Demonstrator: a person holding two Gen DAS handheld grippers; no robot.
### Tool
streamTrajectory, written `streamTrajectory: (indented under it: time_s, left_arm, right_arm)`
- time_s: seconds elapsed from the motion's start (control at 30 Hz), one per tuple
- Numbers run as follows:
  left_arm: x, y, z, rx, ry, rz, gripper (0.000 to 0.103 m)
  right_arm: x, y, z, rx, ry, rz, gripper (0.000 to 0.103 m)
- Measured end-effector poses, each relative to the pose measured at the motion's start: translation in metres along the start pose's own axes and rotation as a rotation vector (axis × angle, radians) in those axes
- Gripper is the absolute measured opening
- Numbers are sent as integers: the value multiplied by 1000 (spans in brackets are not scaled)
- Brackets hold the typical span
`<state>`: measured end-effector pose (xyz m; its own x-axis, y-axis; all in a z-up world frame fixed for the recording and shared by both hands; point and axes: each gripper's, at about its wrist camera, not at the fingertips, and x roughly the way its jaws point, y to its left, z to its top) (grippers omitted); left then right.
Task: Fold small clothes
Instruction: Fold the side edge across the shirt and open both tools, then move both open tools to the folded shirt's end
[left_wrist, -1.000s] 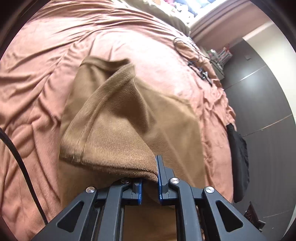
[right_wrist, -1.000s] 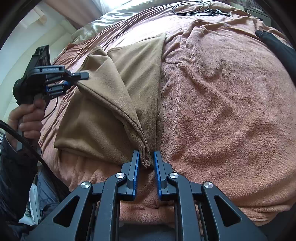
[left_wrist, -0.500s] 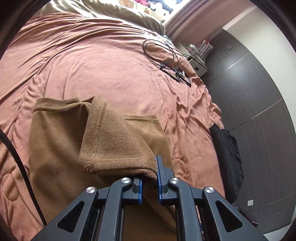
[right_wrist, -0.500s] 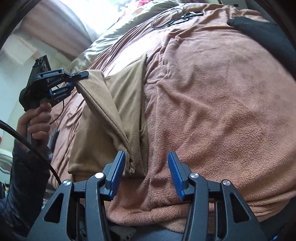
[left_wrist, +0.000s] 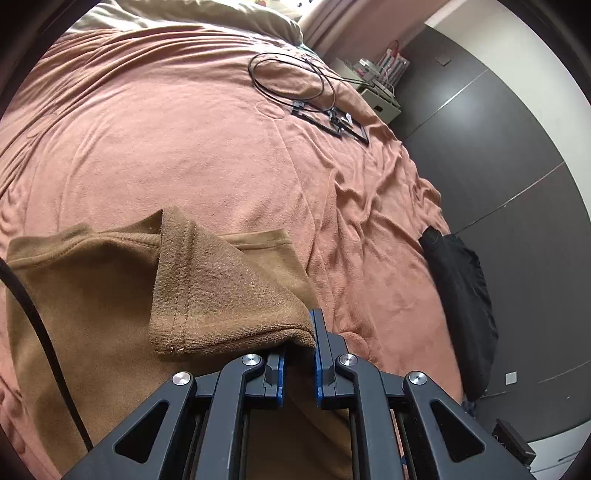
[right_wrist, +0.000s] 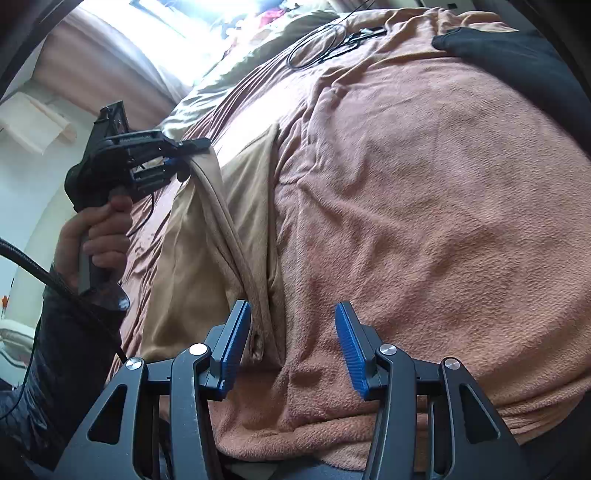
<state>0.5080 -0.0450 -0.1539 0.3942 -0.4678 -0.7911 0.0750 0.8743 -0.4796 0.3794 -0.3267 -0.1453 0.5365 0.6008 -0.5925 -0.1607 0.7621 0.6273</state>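
While left claw (left_wrist: 298, 363) pinches brown garment's (left_wrist: 92, 295) lifted corner, right claw (right_wrist: 291, 341) has just spread, hem loose between. Garment near bed's front edge; pink blanket (left_wrist: 203, 147) beyond it clear up to cable (left_wrist: 295, 77).

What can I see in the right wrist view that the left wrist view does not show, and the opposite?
Only the right wrist view shows the person's hand and the open right hand-held gripper. Only the left wrist view shows the dark wall panels and the small bedside cabinet. Both show the left hand-held gripper shut on the brown garment, the pink blanket, the black cable and the black cloth.
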Motion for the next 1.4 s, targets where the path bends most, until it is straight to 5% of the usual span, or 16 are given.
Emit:
streamTrajectory:
  time_s: [0.23,0.33,0.4,0.5,0.97,1.4]
  left_arm:
    - [29,-9,6,37,47,6,12]
    - [32,-14,8,63,48,-12,31]
    - [28,-15,9,67,30,-55,58]
    - [12,-13,10,66,-28,-57,72]
    - [-56,84,-44,-95,-34,125,72]
    - [-109,136,-88,-193,-81,172,72]
  right_arm:
    - [0,0,-2,23,22,21,46]
    - [-1,-1,-3,32,22,31,46]
    - [-1,-3,-4,37,25,37,46]
    - [3,-3,-3,39,29,35,46]
    - [15,7,0,20,58,20,46]
    - [17,16,0,5,56,-27,46]
